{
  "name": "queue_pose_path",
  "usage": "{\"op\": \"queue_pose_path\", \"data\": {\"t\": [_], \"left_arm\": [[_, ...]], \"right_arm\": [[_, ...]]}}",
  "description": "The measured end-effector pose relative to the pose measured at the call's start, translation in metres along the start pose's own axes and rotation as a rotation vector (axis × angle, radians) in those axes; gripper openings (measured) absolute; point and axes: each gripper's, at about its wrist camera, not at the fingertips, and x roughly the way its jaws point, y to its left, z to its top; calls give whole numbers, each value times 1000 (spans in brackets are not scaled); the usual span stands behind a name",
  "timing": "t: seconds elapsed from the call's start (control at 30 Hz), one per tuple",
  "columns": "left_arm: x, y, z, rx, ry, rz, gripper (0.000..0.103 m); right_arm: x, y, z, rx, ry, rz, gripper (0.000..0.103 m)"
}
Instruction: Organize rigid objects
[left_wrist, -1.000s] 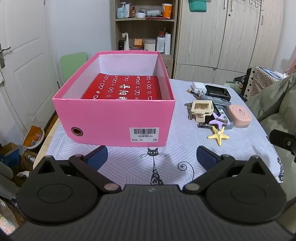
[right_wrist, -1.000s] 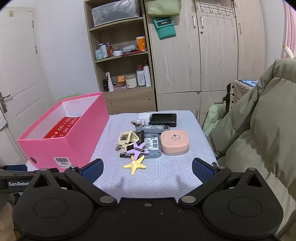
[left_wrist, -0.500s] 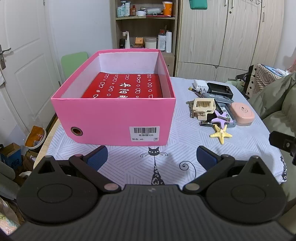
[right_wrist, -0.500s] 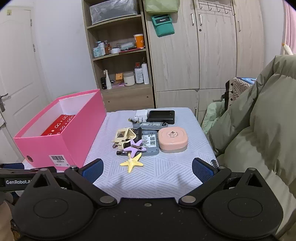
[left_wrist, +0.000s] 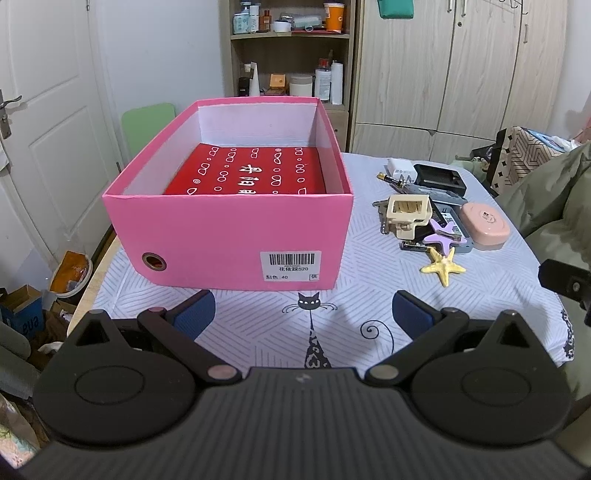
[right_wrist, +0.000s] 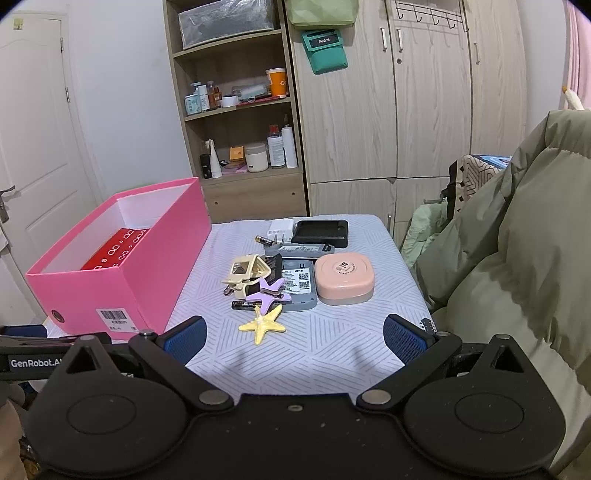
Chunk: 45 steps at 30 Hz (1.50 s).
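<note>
A pink box (left_wrist: 229, 229) (right_wrist: 122, 273) with a red packet (left_wrist: 251, 173) inside stands on the table's left half. To its right lies a cluster of small items: a yellow starfish clip (left_wrist: 442, 265) (right_wrist: 264, 324), a purple starfish clip (left_wrist: 443, 236) (right_wrist: 269, 291), a cream claw clip (left_wrist: 406, 214) (right_wrist: 245, 271), a peach round case (left_wrist: 484, 225) (right_wrist: 345, 278), a grey device (right_wrist: 299, 288), batteries and a black case (right_wrist: 321, 232). My left gripper (left_wrist: 303, 314) hangs open before the box's front. My right gripper (right_wrist: 293, 334) is open, just short of the yellow starfish.
A patterned cloth with cat drawings (left_wrist: 310, 325) covers the table. An olive padded jacket (right_wrist: 517, 240) crowds the right side. A shelf unit (right_wrist: 240, 110) and wardrobes stand behind the table, a white door (left_wrist: 44, 129) at left. Clutter lies on the floor at left.
Both grippers have tilted down and moved slightly in, so the box and the items sit lower and closer in view. Both stay open. No object has moved.
</note>
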Motion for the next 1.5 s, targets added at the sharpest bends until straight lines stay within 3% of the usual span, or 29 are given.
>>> {"op": "queue_pose_path", "data": {"t": [1.5], "left_arm": [[-4, 0, 4, 3, -28, -9, 103]], "right_arm": [[3, 0, -1, -9, -3, -6, 103]]}}
